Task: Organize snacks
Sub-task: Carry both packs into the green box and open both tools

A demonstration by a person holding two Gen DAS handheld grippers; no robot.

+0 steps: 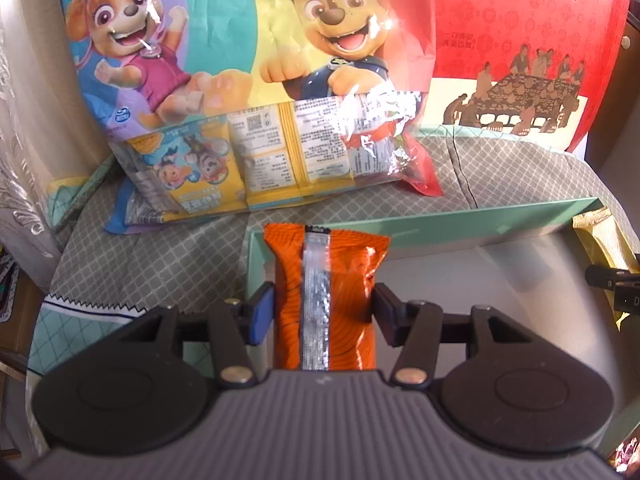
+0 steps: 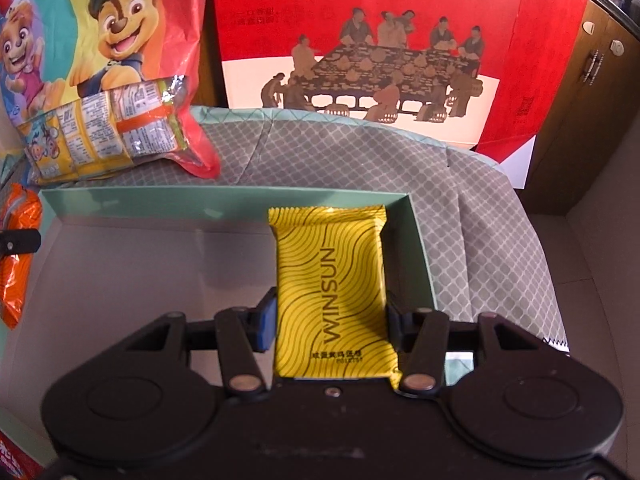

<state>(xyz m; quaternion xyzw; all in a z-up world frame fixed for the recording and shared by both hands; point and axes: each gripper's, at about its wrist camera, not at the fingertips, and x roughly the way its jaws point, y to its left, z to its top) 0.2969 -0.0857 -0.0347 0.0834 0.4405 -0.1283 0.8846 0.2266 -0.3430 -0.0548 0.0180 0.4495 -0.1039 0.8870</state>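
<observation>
My left gripper [image 1: 323,312] is shut on an orange snack packet [image 1: 326,280] with a silver seam facing up, held over the left end of a shallow green box [image 1: 440,222]. The right gripper [image 2: 332,320] is shut on a yellow snack packet [image 2: 332,276] printed WINSUN, held over the far right corner of the same green box [image 2: 200,200]. The orange packet [image 2: 18,256] and part of the left gripper show at the left edge of the right wrist view. The yellow packet [image 1: 600,236] peeks in at the right edge of the left wrist view.
A large cartoon-dog snack bag [image 1: 248,80] leans at the back left, with small packs visible through its window. A red gift box [image 2: 380,52] stands behind. A grey patterned cloth [image 2: 460,200] covers the table. A wooden cabinet [image 2: 588,100] is at right.
</observation>
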